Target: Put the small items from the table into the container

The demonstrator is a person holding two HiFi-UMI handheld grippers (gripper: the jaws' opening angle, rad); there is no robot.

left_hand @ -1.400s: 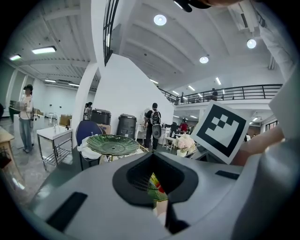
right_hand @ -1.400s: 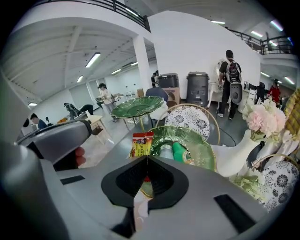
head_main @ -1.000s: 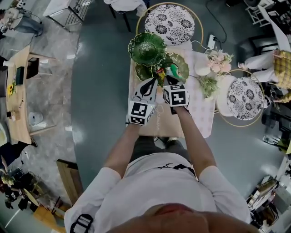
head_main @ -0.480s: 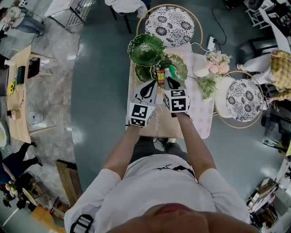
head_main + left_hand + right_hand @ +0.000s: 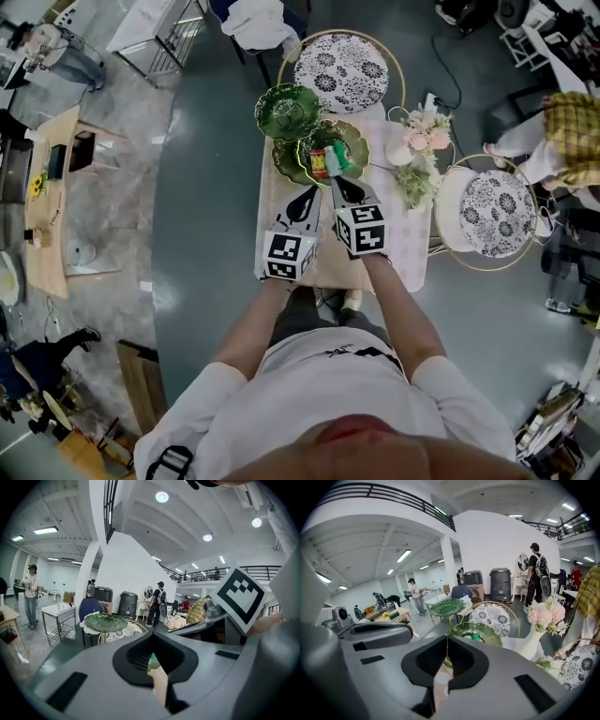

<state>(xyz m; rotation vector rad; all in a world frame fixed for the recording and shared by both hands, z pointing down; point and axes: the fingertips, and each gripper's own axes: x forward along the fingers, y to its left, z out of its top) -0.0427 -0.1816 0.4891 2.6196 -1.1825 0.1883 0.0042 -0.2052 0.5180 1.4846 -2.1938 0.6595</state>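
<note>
Hovering over the cloth-covered table [image 5: 403, 253], I face the green leaf-shaped dish [image 5: 362, 142] that I take for the container. My left gripper [image 5: 306, 197] is clenched on nothing and my right gripper [image 5: 337, 181] is closing its jaws on nothing, both just short of the dish, where a red can [image 5: 318, 161] and a small green item [image 5: 338, 156] lie. I judge this placing finished; next I must find any leftover on the table.

Top centre: upper dish [image 5: 289, 110] and lower dish [image 5: 356, 136], glossy green, leaf-veined. Red can [image 5: 318, 162] and green item [image 5: 338, 156] in the latter. Round trays [image 5: 340, 67], black-and-white floral. Flowers [image 5: 424, 131], pink. Worktop [image 5: 403, 253], pale pink.
</note>
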